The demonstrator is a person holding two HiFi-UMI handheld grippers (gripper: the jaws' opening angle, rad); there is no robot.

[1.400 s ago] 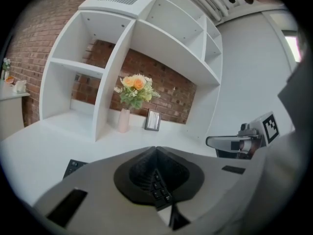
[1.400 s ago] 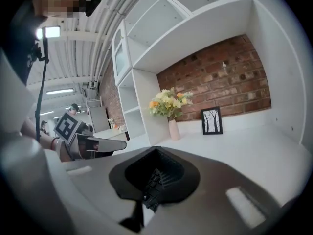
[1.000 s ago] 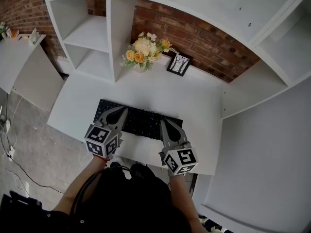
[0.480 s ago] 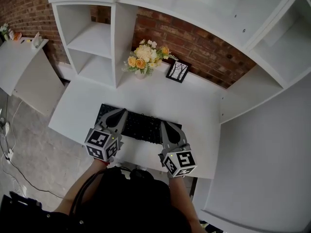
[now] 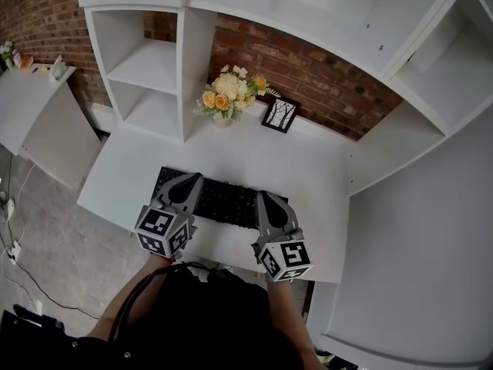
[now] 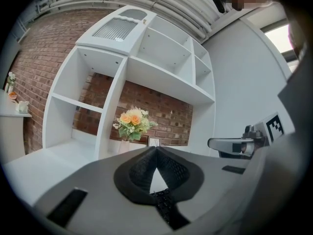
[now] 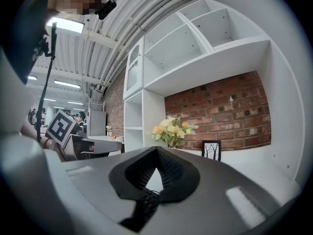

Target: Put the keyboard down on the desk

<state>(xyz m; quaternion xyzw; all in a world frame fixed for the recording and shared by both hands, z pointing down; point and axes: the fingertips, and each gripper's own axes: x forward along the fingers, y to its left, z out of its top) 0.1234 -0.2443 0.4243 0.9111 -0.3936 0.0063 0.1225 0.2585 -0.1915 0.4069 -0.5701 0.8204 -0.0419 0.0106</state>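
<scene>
Head view: left tongs (image 5: 194, 179), right tongs (image 5: 261, 196) clamp keyboard (image 5: 227, 201), hiding its ends.

The keyboard (image 5: 219, 200) is black on a white desk (image 5: 254, 156), with white shelves (image 5: 146, 60) against a red-brown brick wall (image 5: 323, 60). The grey left gripper (image 5: 194, 179) and right gripper (image 5: 262, 198) carry cubes (image 5: 162, 231) patterned in black-and-white squares, and their pads (image 6: 137, 173) are black with a fine dotted texture. The flowers (image 5: 229, 92) are yellow, orange and cream with green leaves; the frame (image 5: 280, 115) is black, holding a black tree on white.
</scene>
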